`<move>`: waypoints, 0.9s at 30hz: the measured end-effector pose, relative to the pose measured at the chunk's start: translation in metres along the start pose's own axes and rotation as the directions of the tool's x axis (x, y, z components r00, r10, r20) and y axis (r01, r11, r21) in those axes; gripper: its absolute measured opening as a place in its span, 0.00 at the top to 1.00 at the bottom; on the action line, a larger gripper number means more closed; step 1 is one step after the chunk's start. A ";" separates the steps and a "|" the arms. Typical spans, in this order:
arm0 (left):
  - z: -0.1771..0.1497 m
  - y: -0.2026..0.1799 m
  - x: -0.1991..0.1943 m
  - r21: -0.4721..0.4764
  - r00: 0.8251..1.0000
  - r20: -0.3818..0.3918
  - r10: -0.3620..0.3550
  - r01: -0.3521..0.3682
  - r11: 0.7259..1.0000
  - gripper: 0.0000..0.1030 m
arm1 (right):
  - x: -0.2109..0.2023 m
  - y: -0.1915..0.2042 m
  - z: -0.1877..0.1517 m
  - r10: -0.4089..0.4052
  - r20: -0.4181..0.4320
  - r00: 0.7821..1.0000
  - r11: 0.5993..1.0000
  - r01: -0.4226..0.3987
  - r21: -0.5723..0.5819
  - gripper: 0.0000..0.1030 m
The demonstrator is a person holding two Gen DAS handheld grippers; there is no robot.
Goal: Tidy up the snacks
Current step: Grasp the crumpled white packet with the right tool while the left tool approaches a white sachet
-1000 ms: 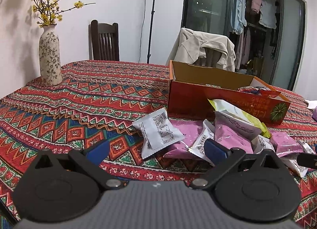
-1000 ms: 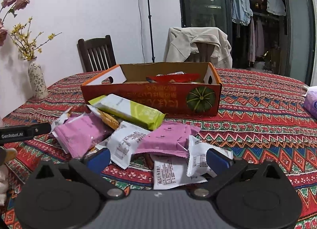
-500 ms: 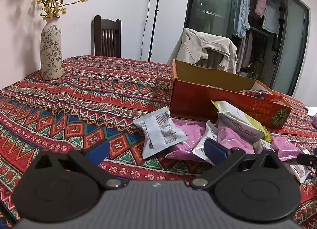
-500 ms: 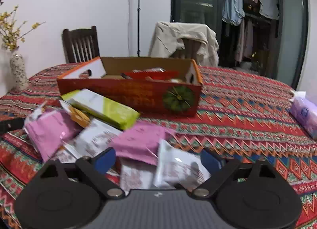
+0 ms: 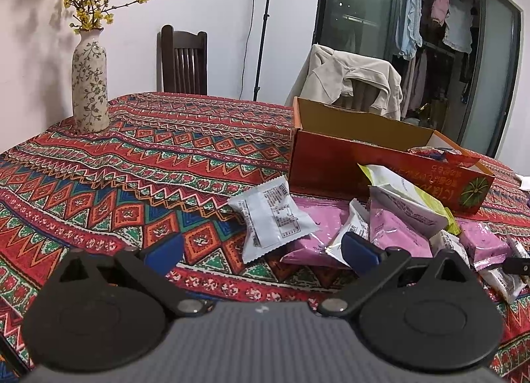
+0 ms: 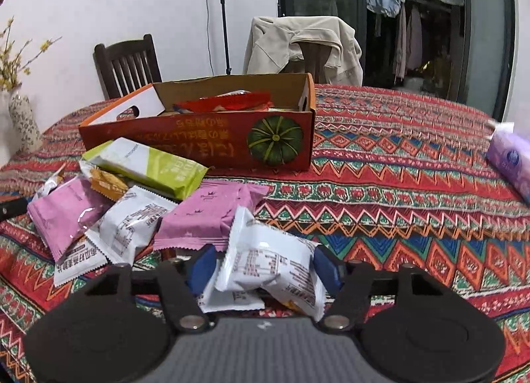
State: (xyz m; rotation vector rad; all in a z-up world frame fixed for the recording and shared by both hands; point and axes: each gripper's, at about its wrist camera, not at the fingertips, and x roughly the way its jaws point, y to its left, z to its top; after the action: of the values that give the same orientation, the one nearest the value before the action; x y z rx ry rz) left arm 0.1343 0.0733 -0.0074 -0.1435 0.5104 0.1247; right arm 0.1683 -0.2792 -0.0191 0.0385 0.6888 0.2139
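The right gripper [image 6: 263, 267] had come forward and down into the near edge of the snack pile, and its jaws, wide open a moment earlier, were closing around a white packet [image 6: 271, 267]. The packet sat between the blue pads [image 6: 202, 267] with both sides at or almost at its wrapper; I could not tell whether they were pressing yet. It still lay on the tablecloth [image 6: 397, 204], its far edge propped on a pink packet [image 6: 212, 214].

The left gripper [image 5: 261, 250] had not moved. It hung wide open and empty over the cloth, with a white packet [image 5: 275, 217] lying ahead of it.

The box [image 6: 212, 138] stood just behind the pile with red wrappers [image 6: 225, 105] already inside. A green packet [image 6: 149, 164] leaned against its front wall.

To my eye this was the start of one more pick: once the squeeze finished, the packet should lift and go into the box. Most of the pile still waited outside.
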 end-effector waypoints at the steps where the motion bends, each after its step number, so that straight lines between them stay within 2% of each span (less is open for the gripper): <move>1: 0.000 0.000 0.000 0.001 1.000 -0.001 0.001 -0.001 1.000 0.00 | 0.000 -0.001 0.000 0.005 0.001 1.000 1.000 -0.005 0.007 0.47; 4: 0.000 0.000 0.001 0.001 1.000 -0.006 0.005 -0.005 1.000 0.00 | 0.000 -0.003 -0.001 0.013 0.001 1.000 1.000 -0.013 0.011 0.50; 12: 0.000 0.000 0.002 -0.003 1.000 -0.014 0.020 -0.020 1.000 0.00 | -0.011 -0.007 0.000 0.003 0.038 0.999 1.000 -0.004 0.031 0.69; 19: 0.002 0.000 0.002 -0.004 0.999 -0.033 0.030 -0.030 1.000 0.00 | -0.028 -0.005 0.003 -0.011 0.112 0.994 1.000 0.008 0.028 0.73; 27: 0.020 0.003 0.004 -0.011 0.997 -0.063 0.051 -0.052 0.999 0.00 | -0.036 0.003 0.009 0.018 0.156 0.988 1.000 -0.018 0.000 0.76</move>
State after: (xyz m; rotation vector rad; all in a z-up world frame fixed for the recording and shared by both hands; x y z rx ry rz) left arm 0.1471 0.0796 0.0076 -0.1470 0.5757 0.1746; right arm 0.1466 -0.2835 0.0109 0.0626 0.5331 0.2255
